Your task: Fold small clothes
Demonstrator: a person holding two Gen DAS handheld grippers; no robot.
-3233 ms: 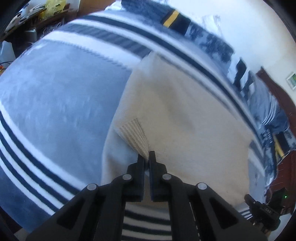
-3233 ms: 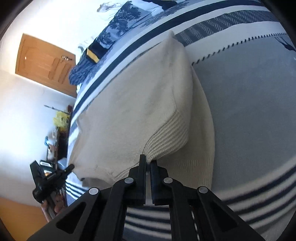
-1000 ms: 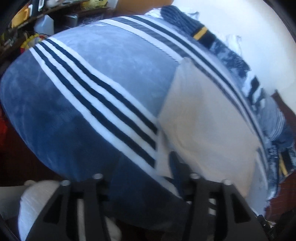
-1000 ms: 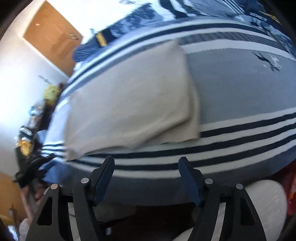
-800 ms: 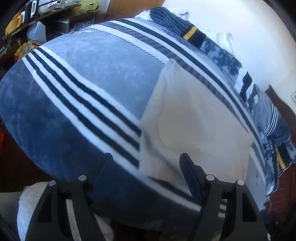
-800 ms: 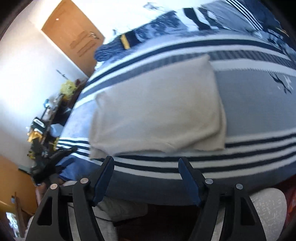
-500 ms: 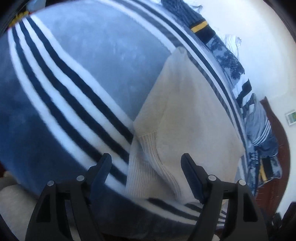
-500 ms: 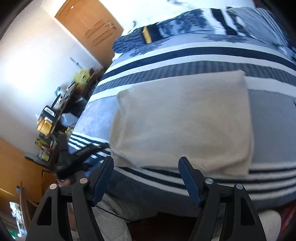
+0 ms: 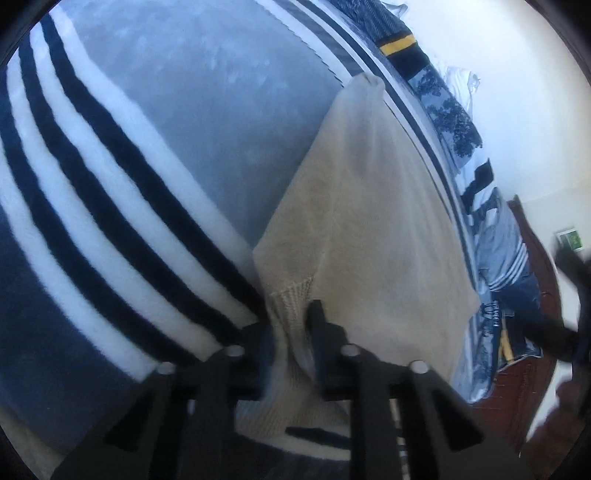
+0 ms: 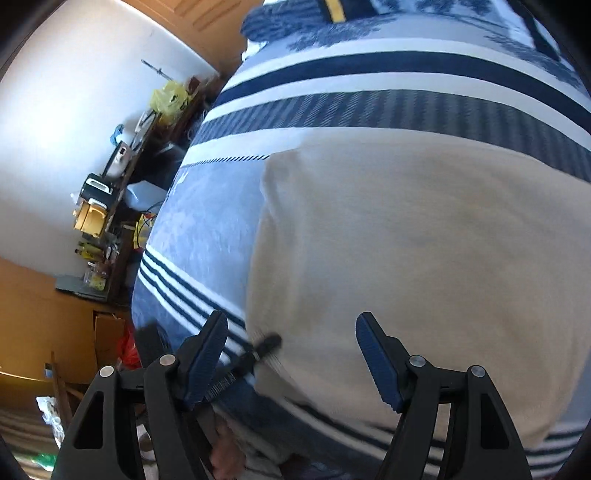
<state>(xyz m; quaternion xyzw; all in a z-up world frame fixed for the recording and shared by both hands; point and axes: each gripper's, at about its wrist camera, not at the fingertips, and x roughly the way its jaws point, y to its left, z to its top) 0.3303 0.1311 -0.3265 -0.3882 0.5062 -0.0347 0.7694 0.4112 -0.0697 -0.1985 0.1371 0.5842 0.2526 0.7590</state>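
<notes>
A cream knitted sweater (image 9: 373, 221) lies folded flat on a bed with a blue, white and navy striped blanket (image 9: 155, 122). My left gripper (image 9: 290, 317) is at the sweater's near corner, its jaws narrowed around the ribbed hem (image 9: 291, 295). The sweater fills the right wrist view (image 10: 424, 236). My right gripper (image 10: 291, 336) is open and empty, hovering over the sweater's near left edge. The left gripper's tip shows there too (image 10: 266, 341), at that edge.
Folded dark blue patterned bedding (image 9: 443, 110) is piled along the bed's far side. A cluttered shelf (image 10: 110, 192) stands beside the bed by the white wall. A wooden door (image 10: 207, 22) is beyond. The bed's front edge lies just under both grippers.
Both grippers let go, drew back open and returned. The left one moved in and narrowed on the near hem corner. The right one swung left over the sweater, still open.
</notes>
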